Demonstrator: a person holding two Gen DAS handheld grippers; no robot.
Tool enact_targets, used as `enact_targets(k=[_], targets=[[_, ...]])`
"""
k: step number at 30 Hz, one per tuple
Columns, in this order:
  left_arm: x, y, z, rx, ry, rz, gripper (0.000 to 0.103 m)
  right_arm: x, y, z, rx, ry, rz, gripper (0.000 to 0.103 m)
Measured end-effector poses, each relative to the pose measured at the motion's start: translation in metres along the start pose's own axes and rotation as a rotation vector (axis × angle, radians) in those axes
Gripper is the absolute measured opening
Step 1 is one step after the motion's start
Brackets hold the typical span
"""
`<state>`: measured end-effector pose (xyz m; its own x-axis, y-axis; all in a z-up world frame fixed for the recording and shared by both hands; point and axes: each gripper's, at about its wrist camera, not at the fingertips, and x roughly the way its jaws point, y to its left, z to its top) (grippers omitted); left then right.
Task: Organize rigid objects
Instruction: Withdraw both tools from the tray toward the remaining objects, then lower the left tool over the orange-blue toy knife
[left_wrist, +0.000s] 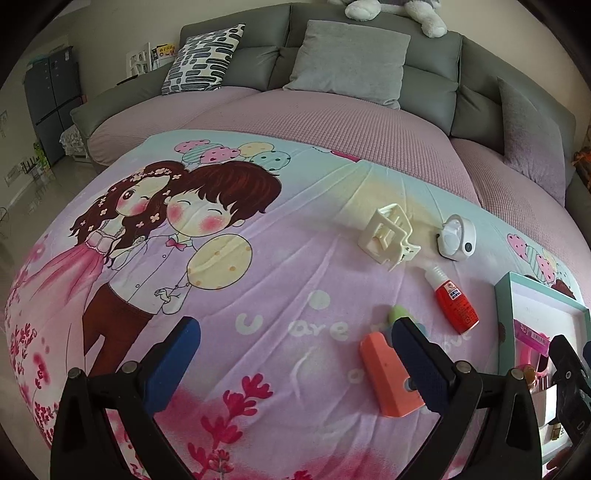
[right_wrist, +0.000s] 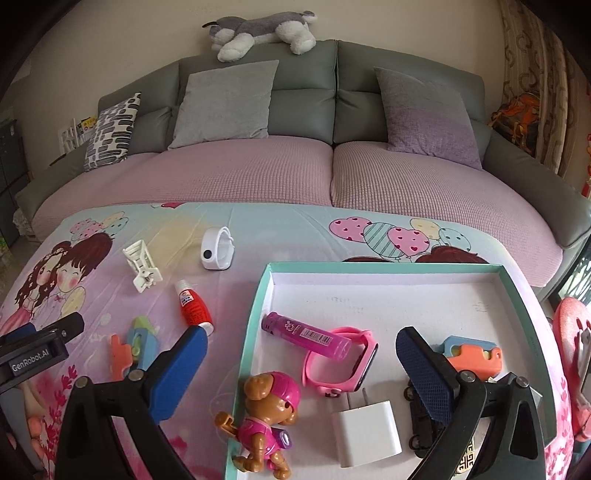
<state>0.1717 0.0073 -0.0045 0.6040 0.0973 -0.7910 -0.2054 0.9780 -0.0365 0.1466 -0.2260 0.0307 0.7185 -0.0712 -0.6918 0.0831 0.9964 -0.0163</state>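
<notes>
The cartoon blanket (right_wrist: 258, 229) covered the bench in front of the grey sofa (right_wrist: 303, 96), and on its right side sat the teal-rimmed tray (right_wrist: 258, 306), already holding a purple tube (right_wrist: 306, 334), a pink watch (right_wrist: 343, 365), a toy puppy (right_wrist: 267, 417), a white charger (right_wrist: 365, 424), a small black wheeled toy (right_wrist: 421, 424) and a blue-and-orange piece (right_wrist: 472, 352).

Four things lay loose on the blanket to the left of the tray: a cream clip (left_wrist: 389, 236), a white wristband (left_wrist: 456, 238), a red glue bottle (left_wrist: 456, 301) and an orange-and-green toy (left_wrist: 388, 376).

The left gripper (left_wrist: 295, 363) hung over the blanket with its blue pads spread wide and nothing between them. The orange-and-green toy lay just inside its right-hand pad, partly hidden by it, with its long axis running away from the camera and a little to the left. So that toy looked the likeliest next pick, and the left gripper was plainly the nearer one; a small shift to the right would probably centre the toy between the pads, which stood roughly across its narrow width.

The right gripper (right_wrist: 303, 363) was likewise wide open and empty, poised over the near-left part of the tray, one pad outside the rim and one inside. The glue bottle lay just beyond its left pad, cap end pointing away.
</notes>
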Motion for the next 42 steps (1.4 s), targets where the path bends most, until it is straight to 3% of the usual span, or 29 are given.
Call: enact_targets(k=[11, 20, 33, 42], targets=[[-0.003, 0.038, 0.01, -0.041, -0.018, -0.002, 0.103, 0.006, 0.031, 0.001, -0.019, 0.009, 0.068, 0.103], [0.01, 0.055, 0.01, -0.066, 0.02, -0.021, 0.103, 0.017, 0.06, -0.002, -0.033, 0.027, 0.154, 0.103], [0.03, -0.009, -0.015, 0.114, 0.109, -0.144, 0.103, 0.024, 0.047, -0.001, 0.019, 0.028, 0.112, 0.103], [0.033, -0.039, -0.017, 0.142, 0.116, -0.152, 0.103, 0.02, 0.027, 0.002, 0.054, 0.011, 0.065, 0.103]])
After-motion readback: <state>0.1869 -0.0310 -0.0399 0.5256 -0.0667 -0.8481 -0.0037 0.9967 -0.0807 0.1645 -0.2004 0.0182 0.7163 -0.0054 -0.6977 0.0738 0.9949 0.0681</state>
